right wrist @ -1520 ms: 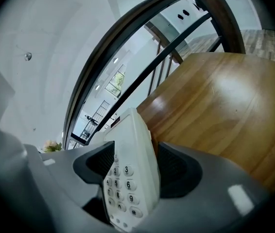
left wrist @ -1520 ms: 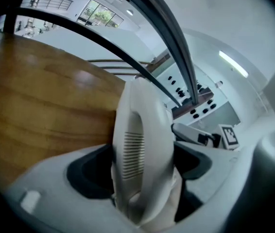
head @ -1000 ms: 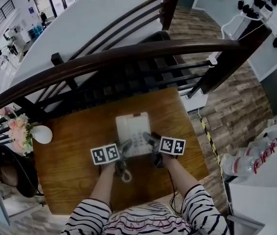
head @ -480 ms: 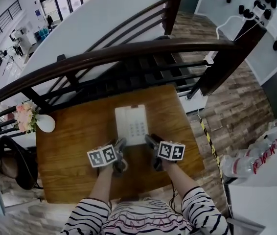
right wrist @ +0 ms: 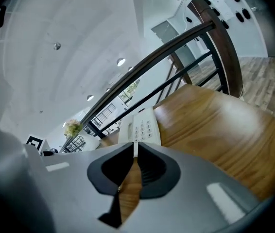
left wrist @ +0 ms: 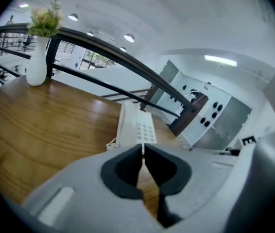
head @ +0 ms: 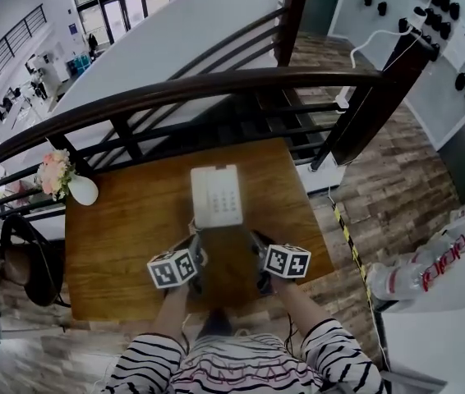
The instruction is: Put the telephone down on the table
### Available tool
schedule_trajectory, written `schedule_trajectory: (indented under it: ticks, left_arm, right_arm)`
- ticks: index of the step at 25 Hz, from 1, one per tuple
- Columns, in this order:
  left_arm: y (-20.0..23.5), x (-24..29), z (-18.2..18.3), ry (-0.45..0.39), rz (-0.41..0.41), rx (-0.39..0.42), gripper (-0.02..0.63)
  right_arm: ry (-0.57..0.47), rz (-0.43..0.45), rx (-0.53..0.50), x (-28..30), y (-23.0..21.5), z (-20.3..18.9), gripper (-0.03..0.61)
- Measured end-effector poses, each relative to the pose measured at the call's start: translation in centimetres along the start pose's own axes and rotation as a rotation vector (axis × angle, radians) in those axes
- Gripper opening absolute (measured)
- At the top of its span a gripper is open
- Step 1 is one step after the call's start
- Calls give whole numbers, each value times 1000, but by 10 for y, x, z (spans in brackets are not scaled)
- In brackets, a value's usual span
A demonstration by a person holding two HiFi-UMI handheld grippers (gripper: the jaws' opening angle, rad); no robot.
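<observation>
The white telephone (head: 216,195) lies flat on the wooden table (head: 126,236), keypad up, near the far edge by the railing. Both grippers are pulled back from it toward the table's near side. My left gripper (head: 195,245) sits near and left of the phone, and my right gripper (head: 256,240) near and right of it. In the left gripper view, the telephone (left wrist: 136,127) lies ahead of the left gripper (left wrist: 143,147). The right gripper view shows the telephone (right wrist: 142,126) beyond the right gripper (right wrist: 136,147). Both pairs of jaws have just been closing and now meet with nothing between them.
A white vase of flowers (head: 72,185) stands at the table's far left corner; this vase (left wrist: 36,57) is far left in the left gripper view. A dark curved railing (head: 216,89) runs just behind the table. A dark chair (head: 19,269) stands at the left.
Both grippers let go of the telephone, drew back toward the person and closed their jaws. The telephone stays flat on the table.
</observation>
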State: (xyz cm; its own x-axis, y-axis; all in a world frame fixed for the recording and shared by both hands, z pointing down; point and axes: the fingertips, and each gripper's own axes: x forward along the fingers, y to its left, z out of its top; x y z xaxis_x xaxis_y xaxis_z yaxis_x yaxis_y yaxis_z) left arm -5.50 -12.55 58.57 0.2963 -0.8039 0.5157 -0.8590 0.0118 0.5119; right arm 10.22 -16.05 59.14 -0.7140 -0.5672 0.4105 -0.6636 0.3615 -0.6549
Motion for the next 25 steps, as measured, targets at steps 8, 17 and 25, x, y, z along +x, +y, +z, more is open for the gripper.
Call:
schedule_trajectory:
  ticks: [8,17,25]
  left_arm:
    - [-36,-72,-43,-59,-10,79,3]
    - [-72,-147,-85,-114,-19,130,3]
    - [-104,-200,-131,-129,-27,200,3]
  right_arm:
    - [-48,21,-58,-77,24,-36,0]
    - [-89,37,-63,-152,43,-75,0]
    - [-117,61,-59,-210,48,-102,0]
